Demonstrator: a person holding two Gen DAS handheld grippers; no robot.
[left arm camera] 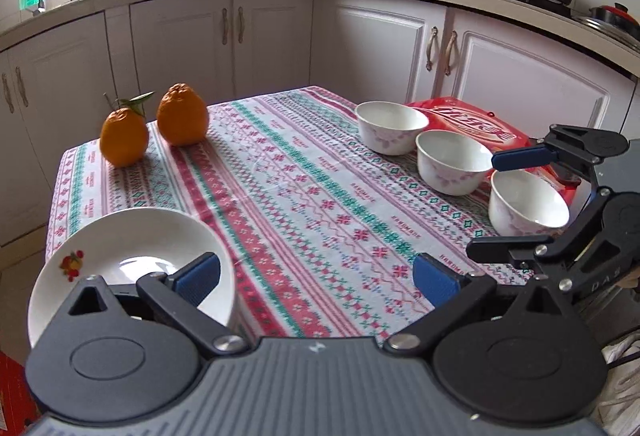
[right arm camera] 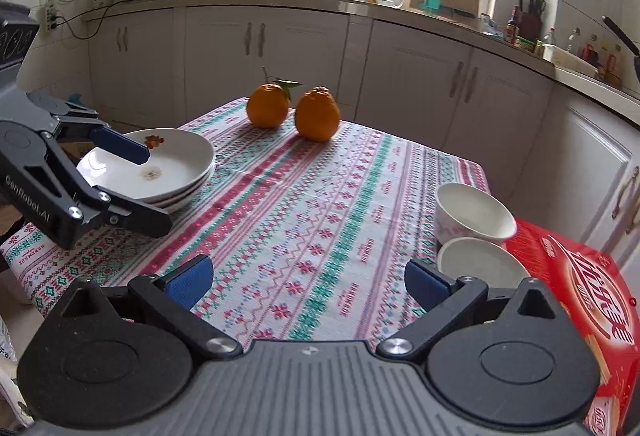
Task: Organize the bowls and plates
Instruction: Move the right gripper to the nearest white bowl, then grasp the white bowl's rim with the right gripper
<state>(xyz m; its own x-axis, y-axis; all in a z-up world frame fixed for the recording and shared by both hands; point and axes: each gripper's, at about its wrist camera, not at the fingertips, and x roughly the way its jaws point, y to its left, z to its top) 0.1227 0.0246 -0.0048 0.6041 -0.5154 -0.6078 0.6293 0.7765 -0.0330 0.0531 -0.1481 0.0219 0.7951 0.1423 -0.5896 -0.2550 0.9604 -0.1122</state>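
Both hand-held grippers I am steering stand with jaws wide apart and nothing between them: the left hand-held gripper (left arm camera: 316,278) sits at the near left edge of the counter (left arm camera: 288,196), the right hand-held gripper (right arm camera: 308,278) at the near right. Just beyond my left one, on the near left corner, lies the stack of white plates (right arm camera: 168,172), the top one with a small fruit print on its rim. Along the right side three white bowls (left arm camera: 454,162) with pink flower marks stand upright in a row running near to far, close beside each other, next to a red package (left arm camera: 476,126) that lies at the right edge. Between plates and bowls the patterned tablecloth (right arm camera: 304,204) is bare. At the far left, two oranges (right arm camera: 294,110) sit side by side, one with a leafy stem.
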